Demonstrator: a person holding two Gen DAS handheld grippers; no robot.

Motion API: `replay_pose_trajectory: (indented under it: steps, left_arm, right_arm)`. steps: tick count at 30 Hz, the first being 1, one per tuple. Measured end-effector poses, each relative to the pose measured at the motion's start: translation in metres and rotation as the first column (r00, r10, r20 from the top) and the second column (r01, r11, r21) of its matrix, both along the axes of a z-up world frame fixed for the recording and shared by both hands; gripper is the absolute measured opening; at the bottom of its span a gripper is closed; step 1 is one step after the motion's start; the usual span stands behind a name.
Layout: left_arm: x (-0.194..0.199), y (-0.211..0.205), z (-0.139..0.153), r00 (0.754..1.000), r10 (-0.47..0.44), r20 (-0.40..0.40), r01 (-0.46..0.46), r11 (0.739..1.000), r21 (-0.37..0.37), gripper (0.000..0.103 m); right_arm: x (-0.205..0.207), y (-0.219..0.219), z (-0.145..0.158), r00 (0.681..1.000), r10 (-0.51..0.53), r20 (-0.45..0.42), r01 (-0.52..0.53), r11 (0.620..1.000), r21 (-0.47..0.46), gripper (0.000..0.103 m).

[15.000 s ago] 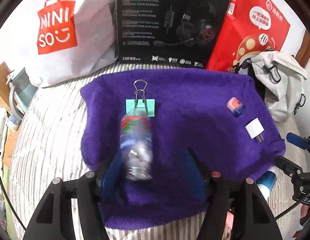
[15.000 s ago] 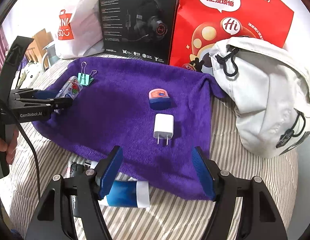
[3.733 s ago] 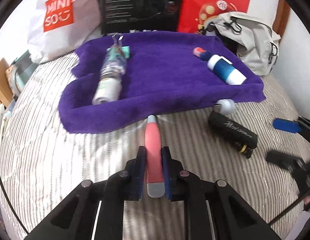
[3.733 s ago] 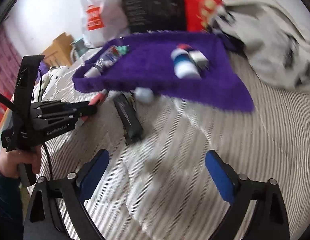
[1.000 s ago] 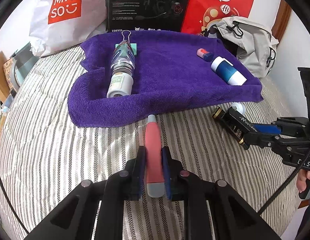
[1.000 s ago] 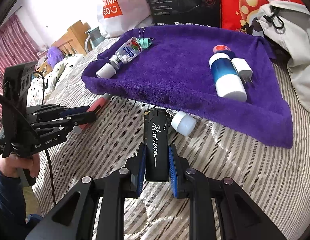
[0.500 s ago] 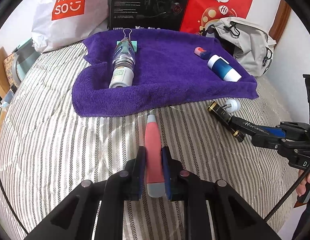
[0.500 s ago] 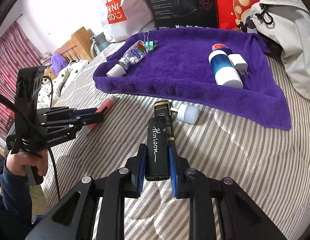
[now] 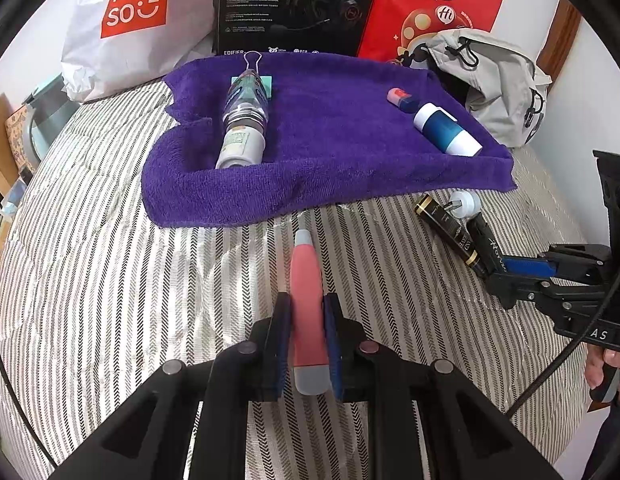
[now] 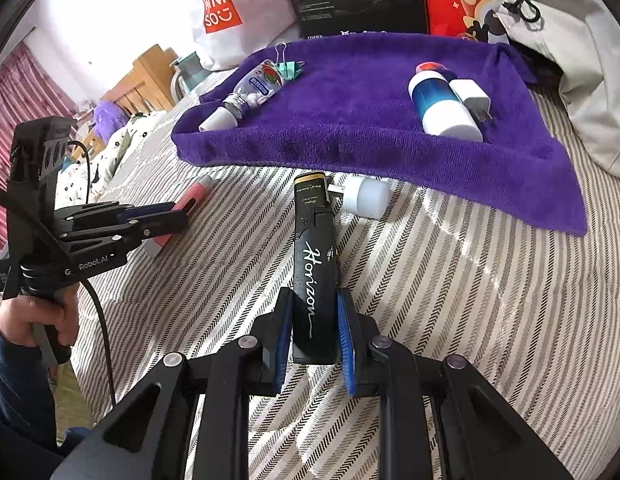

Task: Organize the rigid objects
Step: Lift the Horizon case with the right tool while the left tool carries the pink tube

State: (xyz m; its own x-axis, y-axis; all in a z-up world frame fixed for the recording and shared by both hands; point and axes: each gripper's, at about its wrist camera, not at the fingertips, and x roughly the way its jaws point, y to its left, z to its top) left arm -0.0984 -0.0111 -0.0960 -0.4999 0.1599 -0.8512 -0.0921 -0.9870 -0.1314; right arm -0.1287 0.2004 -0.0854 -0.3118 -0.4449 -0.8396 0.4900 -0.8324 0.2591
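striped bedding (image 9: 109, 280) carries a purple terry towel (image 9: 330, 152) at 12 o'clock. left gripper (image 9: 305, 344) pinches a pink tapered tube (image 9: 305, 292); right gripper (image 10: 314, 344) pinches a black "horizon" case (image 10: 314, 264), with a white round plug (image 10: 366, 196) just beside its tip at 1 o'clock.

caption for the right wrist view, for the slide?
Right gripper clamps a black Horizon tube over the striped bedding, short of the purple towel; left gripper holds a pink tube.
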Motion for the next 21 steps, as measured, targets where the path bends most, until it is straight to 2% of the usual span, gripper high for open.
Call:
replay_pose_trajectory:
  steps: [7,21]
  left_arm:
    - [-0.001,0.000,0.000,1.000,-0.003,0.002,0.003,1.000,-0.001,0.016]
    - [0.003,-0.001,0.003,1.000,-0.013,-0.014,0.014,1.000,0.016,0.016]
  right_arm:
    - [-0.004,-0.012,0.002,1.000,0.012,-0.028,-0.010,0.998,0.063,0.022]
    - [0.009,0.007,0.009,1.000,0.004,-0.012,-0.003,0.999,0.032,0.021]
